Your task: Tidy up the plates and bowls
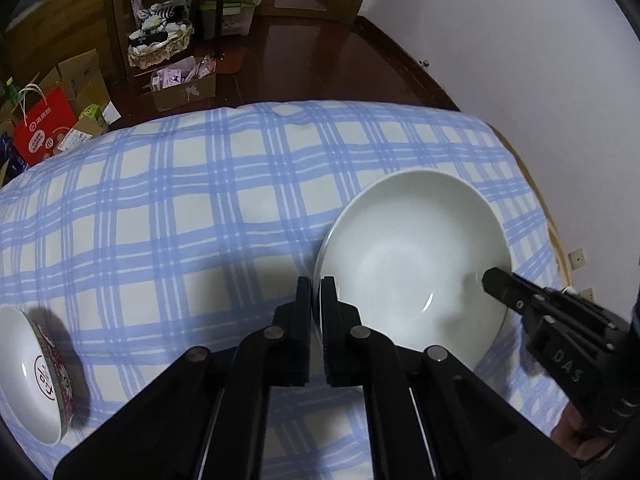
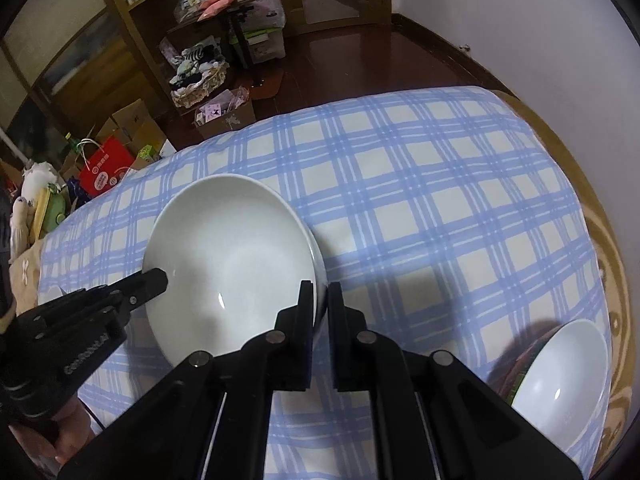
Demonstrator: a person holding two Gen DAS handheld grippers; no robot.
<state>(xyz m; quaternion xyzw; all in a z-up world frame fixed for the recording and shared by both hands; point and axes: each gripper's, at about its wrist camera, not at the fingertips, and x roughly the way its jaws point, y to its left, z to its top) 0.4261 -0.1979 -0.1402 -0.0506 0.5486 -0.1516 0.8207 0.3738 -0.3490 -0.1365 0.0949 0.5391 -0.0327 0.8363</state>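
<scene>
A white deep plate (image 1: 412, 256) lies on the blue checked tablecloth (image 1: 180, 208); in the right wrist view the plate (image 2: 232, 256) shows a second rim under it. My left gripper (image 1: 316, 292) is shut on the plate's left rim. My right gripper (image 2: 320, 296) is shut on its right rim and shows in the left wrist view (image 1: 496, 280). The left gripper shows in the right wrist view (image 2: 156, 280). A bowl with a red patterned outside (image 1: 36, 372) sits at the left edge. Another white bowl (image 2: 564, 380) sits at the right.
Beyond the table are a dark wooden floor (image 1: 320, 60), cardboard boxes (image 1: 184, 84), a red paper bag (image 1: 44, 128) and wooden shelves (image 2: 132, 20). A white wall (image 1: 520, 60) runs along the table's right side.
</scene>
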